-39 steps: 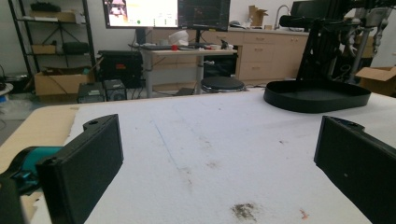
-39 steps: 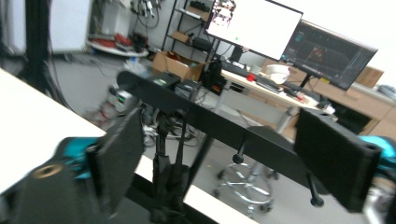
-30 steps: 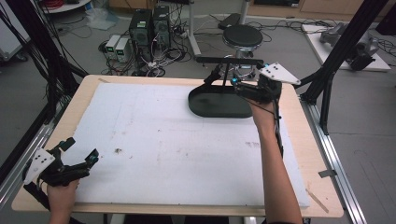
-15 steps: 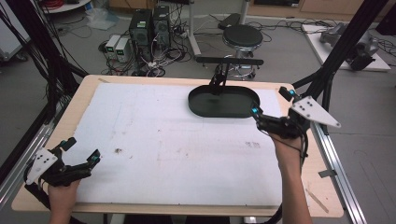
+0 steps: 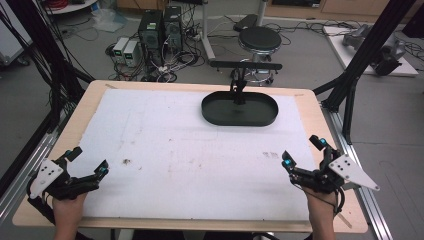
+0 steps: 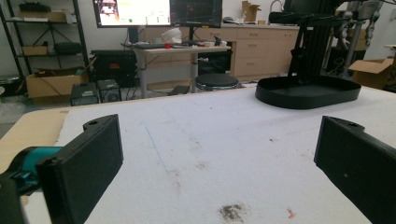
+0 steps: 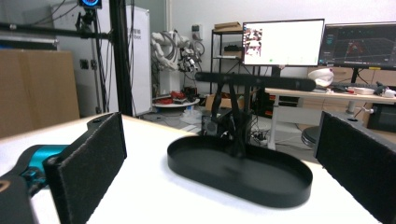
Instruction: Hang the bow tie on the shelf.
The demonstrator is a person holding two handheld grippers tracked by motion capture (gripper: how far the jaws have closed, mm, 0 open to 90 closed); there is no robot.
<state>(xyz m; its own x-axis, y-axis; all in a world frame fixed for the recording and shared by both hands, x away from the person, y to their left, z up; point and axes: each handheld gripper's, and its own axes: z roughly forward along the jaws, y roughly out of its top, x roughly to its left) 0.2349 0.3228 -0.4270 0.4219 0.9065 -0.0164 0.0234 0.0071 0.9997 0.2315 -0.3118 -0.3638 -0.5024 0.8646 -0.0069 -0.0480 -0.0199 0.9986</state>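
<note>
We judge a rest step: black oval tray with T-stand (image 5: 240, 110) sits far-centre on the white foam mat (image 5: 165, 150), left gripper (image 5: 88, 162) and right gripper (image 5: 303, 153) near us, jaws apart, empty; next needs a fresh reach.

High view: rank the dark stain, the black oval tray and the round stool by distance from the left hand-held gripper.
1. Dark stain, on the white mat just beside the left hand-held gripper.
2. Black oval tray, far side of the mat.
3. Round stool, on the floor beyond the table.
</note>
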